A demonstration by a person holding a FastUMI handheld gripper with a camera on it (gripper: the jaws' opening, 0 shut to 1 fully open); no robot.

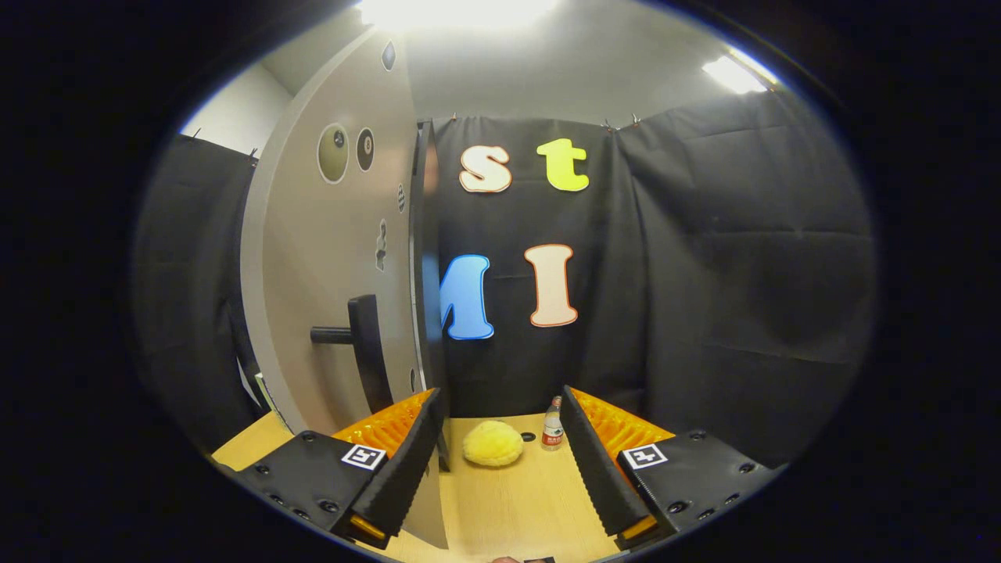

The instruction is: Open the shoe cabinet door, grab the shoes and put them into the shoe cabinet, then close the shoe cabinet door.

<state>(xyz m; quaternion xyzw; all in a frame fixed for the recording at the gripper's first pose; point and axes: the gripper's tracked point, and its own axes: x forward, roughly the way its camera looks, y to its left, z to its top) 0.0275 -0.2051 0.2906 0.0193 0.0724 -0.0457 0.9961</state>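
1. black cloth booth, a wooden table (500, 508) under me, bright ceiling lights.
2. my claw (500, 461) gapes wide, holding nothing.
3. the door (328, 274) stands open edge-on by my left finger, its handle (364, 344) unheld.
4. the yellow shoe (493, 443) lies ahead between my fingers, a bottle (553, 424) just beside it.
5. risk: reaching in, i could topple the bottle or nudge the door.

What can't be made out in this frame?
- Cabinet inside: hidden behind the door, seen almost edge-on in the gripper view.
- Bottle label: too small to read.
- Yellow item between the open gripper fingers: too small to identify as a shoe.
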